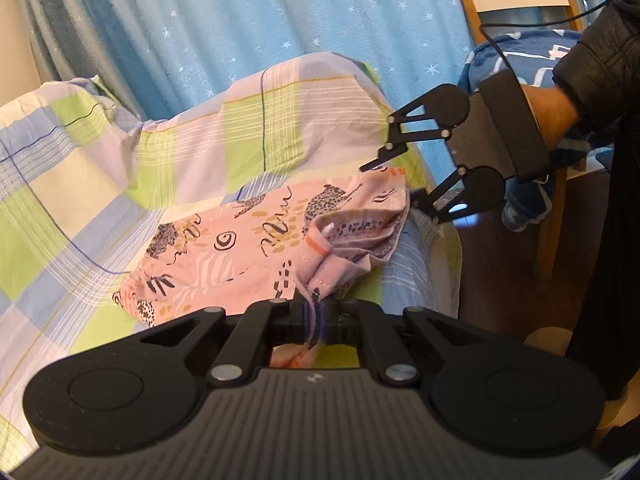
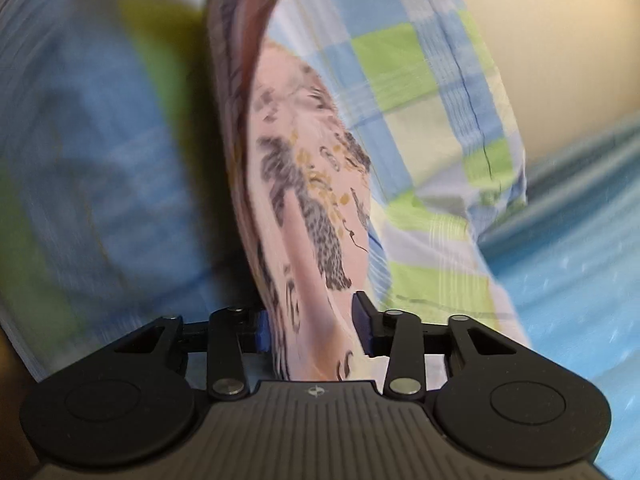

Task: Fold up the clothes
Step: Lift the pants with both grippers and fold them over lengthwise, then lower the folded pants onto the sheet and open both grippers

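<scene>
Pink printed cotton garment [image 1: 256, 236]: lying on the checked green, blue and lilac bedsheet [image 1: 80, 200], leopard and leaf motifs showing, near corner bunched and lifting toward the left wrist camera.
Garment in right wrist view [image 2: 312, 208]: running as a pink band from between the fingers away over the sheet, much blurred.
Left black two-finger gripper [image 1: 313, 318]: pinching tight on the bunched hem of the garment, fingers pressing together with fabric between.
Right black two-finger gripper [image 1: 394, 186]: standing apart at the garment's far corner; in its own view [image 2: 314, 320] fabric passing between the spread fingers, blue pads [image 2: 262, 330] not visibly pressing on it.
Hand [image 1: 552, 116]: gripping the right tool, dark quilted sleeve [image 1: 600, 52] above it.
Backdrop: light blue curtain with white stars [image 1: 280, 20] hanging behind the bed; wooden chair [image 1: 556, 208] standing at right.
Writing: small round emblem [image 2: 316, 391] sitting on the ribbed grey body, too small for reading; no legible words showing.
</scene>
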A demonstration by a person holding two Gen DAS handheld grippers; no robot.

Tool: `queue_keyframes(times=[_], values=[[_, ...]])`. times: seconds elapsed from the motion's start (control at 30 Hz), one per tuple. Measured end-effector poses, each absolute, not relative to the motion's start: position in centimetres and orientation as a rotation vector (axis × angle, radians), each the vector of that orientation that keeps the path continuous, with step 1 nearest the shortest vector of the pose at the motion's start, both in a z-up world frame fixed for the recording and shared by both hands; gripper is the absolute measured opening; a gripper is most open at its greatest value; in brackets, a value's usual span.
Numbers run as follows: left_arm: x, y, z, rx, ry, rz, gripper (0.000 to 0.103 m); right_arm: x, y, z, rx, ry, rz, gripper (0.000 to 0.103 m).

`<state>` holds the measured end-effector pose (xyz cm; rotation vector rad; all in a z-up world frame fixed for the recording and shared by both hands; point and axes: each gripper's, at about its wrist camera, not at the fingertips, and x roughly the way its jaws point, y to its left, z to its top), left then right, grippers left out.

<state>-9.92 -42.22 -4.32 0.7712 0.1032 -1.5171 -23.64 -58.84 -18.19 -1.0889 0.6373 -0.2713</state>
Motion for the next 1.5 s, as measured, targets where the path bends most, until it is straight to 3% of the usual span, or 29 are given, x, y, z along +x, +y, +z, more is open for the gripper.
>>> queue_keyframes(times=[0.03, 0.1, 0.23, 0.73, 0.97, 1.17, 1.27, 1.33, 1.5], values=[[-9.8, -42.3, -4.5, 0.768, 0.108, -1.513, 0.004, -23.9, -59.5, -18.7, -1.130, 0.641, -0.277, 0.027], [-9.6, -42.2, -4.6, 0.763, 0.113, -1.503, 0.004, -23.7, -60.1, -19.3, -1.151, 0.683, -0.291, 0.012], [-9.5, -41.6, -4.3, 0.747, 0.105, -1.479, 0.003, -22.9, -60.2, -17.9, -1.034, 0.764, -0.324, 0.003], [-11.9, -27.6, 1.3, 0.666, 0.164, -1.443, 0.003, -28.4, -47.9, -5.4, -1.001, 0.878, -0.137, 0.001], [-1.8, -34.2, 2.9, 0.438, 0.389, -1.386, 0.003, -19.7, -53.0, -1.3, -0.907, 0.977, -0.085, 0.001], [6.8, -41.5, -1.2, 0.378, 0.612, -1.317, 0.003, -9.9, -61.9, -4.5, -0.619, 1.093, -0.022, 0.002], [9.4, -42.9, -4.0, 0.368, 0.695, -1.284, 0.003, -7.2, -65.8, -7.0, -0.414, 1.108, -0.003, 0.006], [10.5, -42.8, -5.5, 0.326, 0.747, -1.280, 0.004, -7.7, -68.1, -7.7, -0.244, 1.057, -0.006, 0.023], [12.1, -41.5, -6.7, 0.151, 0.833, -1.274, 0.006, -11.9, -73.0, -8.3, 0.127, 0.870, -0.064, 0.035]])
